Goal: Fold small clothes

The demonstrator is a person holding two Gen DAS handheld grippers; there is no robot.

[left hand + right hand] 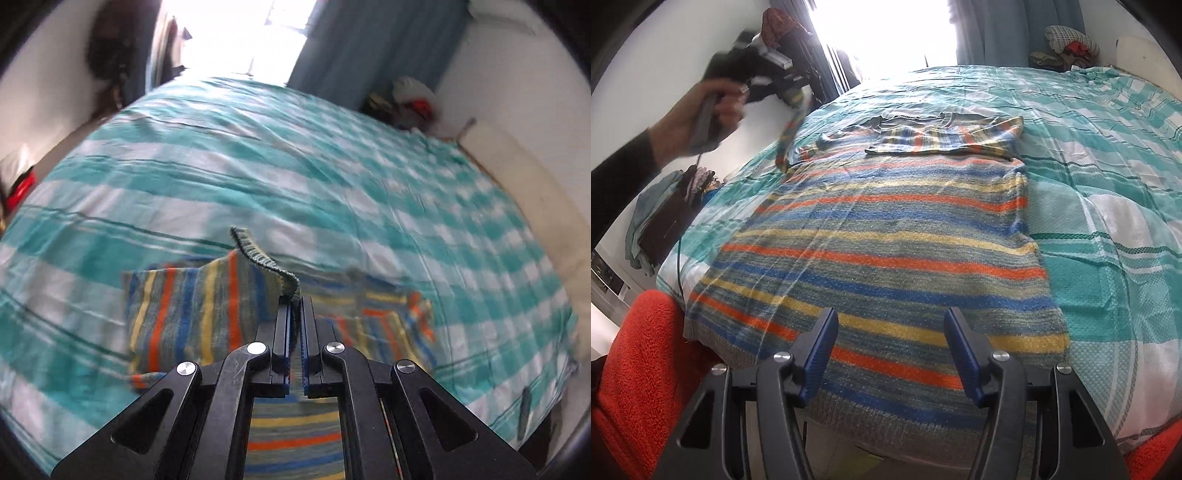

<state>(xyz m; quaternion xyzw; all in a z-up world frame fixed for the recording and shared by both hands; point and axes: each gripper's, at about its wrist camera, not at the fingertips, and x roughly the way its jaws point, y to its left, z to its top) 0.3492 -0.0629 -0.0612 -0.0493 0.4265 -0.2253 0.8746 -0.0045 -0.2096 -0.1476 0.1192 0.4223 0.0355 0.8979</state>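
Observation:
A knitted sweater with orange, blue, yellow and grey stripes lies flat on the bed, hem toward me. Its right sleeve is folded across the chest. My left gripper is shut on the cuff of the left sleeve, which rises off the bed. In the right wrist view a hand holds that left gripper high at the upper left, blurred, with the sleeve hanging from it. Just above the hem, my right gripper stands open with nothing between its blue pads.
The bed cover is teal and white checked and runs wide to the right. Red fleece sits at the near left. A pile of clothes lies at the far right corner, against the wall. A dark box stands left of the bed.

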